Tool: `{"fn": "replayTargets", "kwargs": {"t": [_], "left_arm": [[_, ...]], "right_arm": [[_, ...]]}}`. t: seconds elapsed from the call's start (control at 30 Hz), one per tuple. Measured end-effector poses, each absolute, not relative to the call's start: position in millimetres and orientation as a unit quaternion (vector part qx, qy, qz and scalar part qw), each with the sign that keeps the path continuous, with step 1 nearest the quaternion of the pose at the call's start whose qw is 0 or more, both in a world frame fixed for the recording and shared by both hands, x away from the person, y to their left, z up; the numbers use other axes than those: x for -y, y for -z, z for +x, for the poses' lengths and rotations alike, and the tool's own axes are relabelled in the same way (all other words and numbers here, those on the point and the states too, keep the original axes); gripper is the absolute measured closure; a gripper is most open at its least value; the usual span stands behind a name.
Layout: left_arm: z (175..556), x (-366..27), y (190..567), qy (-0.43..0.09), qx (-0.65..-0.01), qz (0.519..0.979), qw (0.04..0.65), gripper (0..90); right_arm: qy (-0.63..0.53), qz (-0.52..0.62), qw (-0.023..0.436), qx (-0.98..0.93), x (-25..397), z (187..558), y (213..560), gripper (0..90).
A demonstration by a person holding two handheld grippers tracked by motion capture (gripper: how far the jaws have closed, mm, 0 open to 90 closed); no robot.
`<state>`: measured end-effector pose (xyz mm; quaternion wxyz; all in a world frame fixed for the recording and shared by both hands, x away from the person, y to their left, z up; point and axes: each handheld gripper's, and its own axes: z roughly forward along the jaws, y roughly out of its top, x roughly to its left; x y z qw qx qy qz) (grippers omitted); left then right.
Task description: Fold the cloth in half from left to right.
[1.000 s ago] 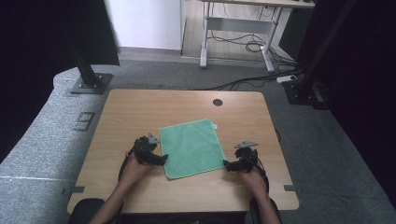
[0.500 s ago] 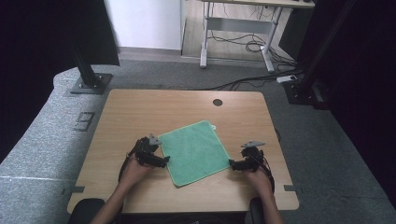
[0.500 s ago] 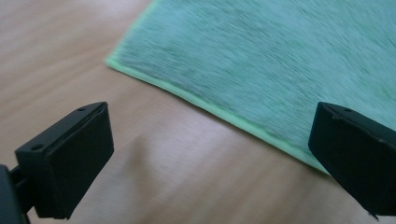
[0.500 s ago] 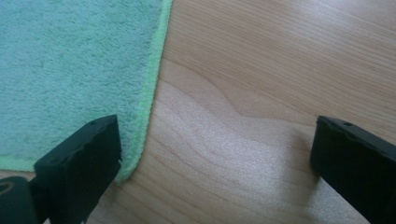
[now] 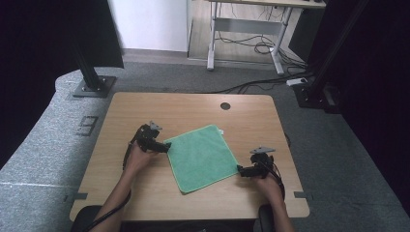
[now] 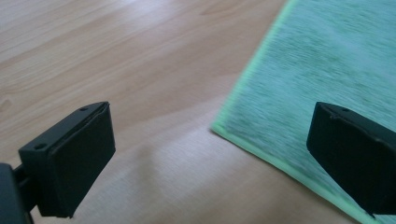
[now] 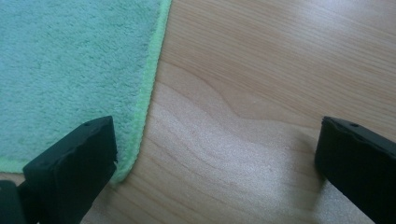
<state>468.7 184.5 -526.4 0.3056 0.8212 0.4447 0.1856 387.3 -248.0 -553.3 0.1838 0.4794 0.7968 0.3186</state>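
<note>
Two claws sit low over the wooden tabletop [image 5: 145, 193], one at each side of a green cloth [image 5: 200, 157] that lies flat and skewed near the middle. At the near right, the right claw [image 5: 240, 170] stands with its jaws spread wide and holding nothing, one jaw over the cloth's near right corner [image 7: 122, 175] and the other over bare wood. Farther back on the left, the left claw [image 5: 167, 147] is likewise wide and holding nothing, straddling the cloth's left corner [image 6: 215, 127]; beyond the cloth, a dark round hole [image 5: 225, 106] marks the far edge.
</note>
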Motion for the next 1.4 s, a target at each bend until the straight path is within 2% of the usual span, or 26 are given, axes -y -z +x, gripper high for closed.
{"fn": "replayTargets", "kwargs": {"t": [0.43, 1.03, 1.4], "left_arm": [[487, -187, 548, -0.183, -0.472, 0.806, 0.306, 0.4], [487, -188, 549, -0.176, -0.481, 0.802, 0.309, 0.0], [486, -188, 549, -0.176, -0.481, 0.801, 0.31, 0.0]], "right_arm": [[-0.326, 0.473, 0.185, -0.798, 249, 387, 555, 0.0], [-0.33, 0.468, 0.186, -0.798, 244, 384, 547, 0.0], [-0.364, 0.42, 0.15, -0.818, 209, 371, 536, 0.0]]}}
